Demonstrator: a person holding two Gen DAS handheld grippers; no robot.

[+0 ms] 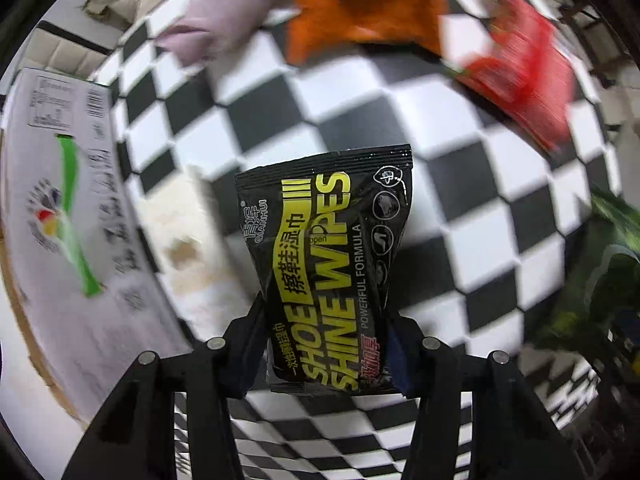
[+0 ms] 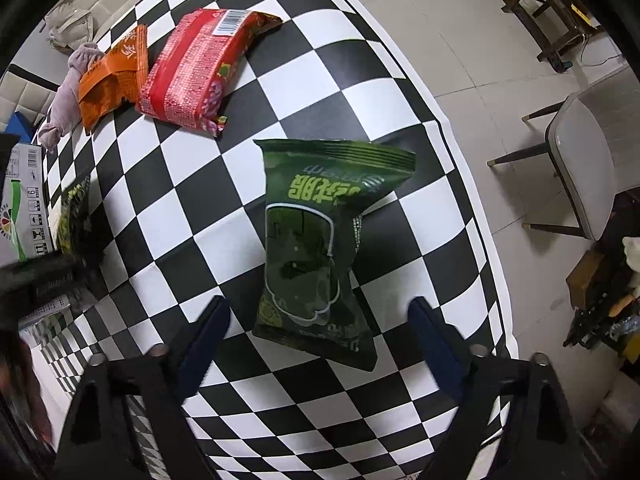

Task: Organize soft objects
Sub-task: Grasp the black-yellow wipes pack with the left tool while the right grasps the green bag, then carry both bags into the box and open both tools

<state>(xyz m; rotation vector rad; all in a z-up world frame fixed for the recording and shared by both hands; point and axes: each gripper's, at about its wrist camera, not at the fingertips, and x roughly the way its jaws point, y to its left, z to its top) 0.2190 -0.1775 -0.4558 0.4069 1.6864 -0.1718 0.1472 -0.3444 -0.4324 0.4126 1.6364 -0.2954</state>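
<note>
My left gripper is shut on a black pack of shoe shine wipes and holds it above the checkered tablecloth. The pack also shows blurred at the left of the right wrist view. My right gripper is open, its fingers on either side of the near end of a dark green wipes pack that lies flat on the cloth. A red pack, an orange pack and a lilac soft toy lie at the far side.
A white cardboard box with a green stripe stands at the table's left. A cream soft item lies beside it. A grey chair stands on the tiled floor beyond the table's right edge.
</note>
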